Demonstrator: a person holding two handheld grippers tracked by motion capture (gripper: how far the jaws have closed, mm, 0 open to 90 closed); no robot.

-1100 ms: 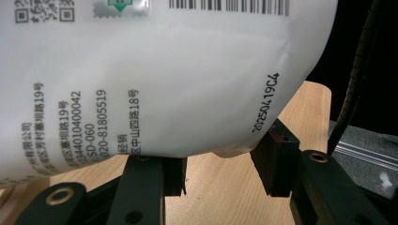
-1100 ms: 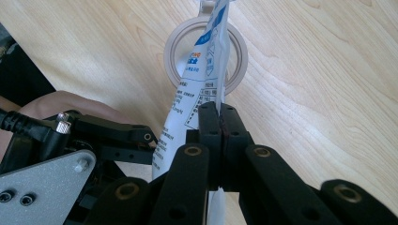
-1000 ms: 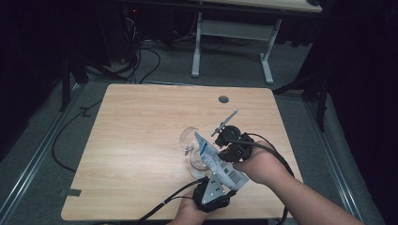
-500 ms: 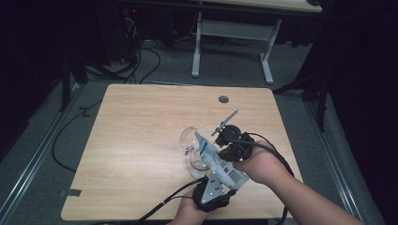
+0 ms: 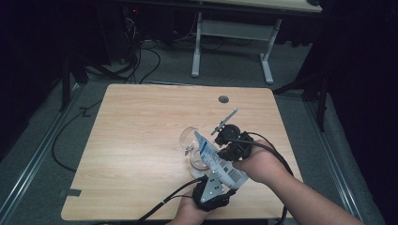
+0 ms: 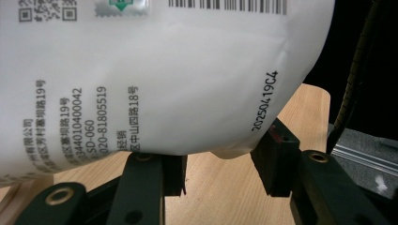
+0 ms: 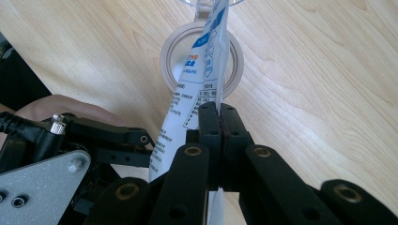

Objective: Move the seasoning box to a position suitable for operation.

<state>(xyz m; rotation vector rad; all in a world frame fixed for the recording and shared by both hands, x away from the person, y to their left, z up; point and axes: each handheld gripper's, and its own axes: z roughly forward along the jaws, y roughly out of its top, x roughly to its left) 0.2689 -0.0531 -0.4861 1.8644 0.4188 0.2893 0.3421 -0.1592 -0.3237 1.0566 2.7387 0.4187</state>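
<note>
Over the wooden table [image 5: 141,140], both grippers held a white pouch [image 5: 218,159] tilted above a glass bowl [image 5: 190,143] — the right gripper [image 7: 219,117] pinched shut on its edge, the left gripper [image 6: 220,168] half-closed around its base. Any slip risked spilling the contents beside the bowl.

White printed pouch [image 6: 155,79] between left gripper [image 6: 218,168] jaws; wooden table [image 6: 220,187] beneath

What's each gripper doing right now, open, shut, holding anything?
Left gripper: jaws partly open around the bottom of the white pouch, holding it.
Right gripper: shut, pinching the pouch's side edge above a clear glass.
</note>
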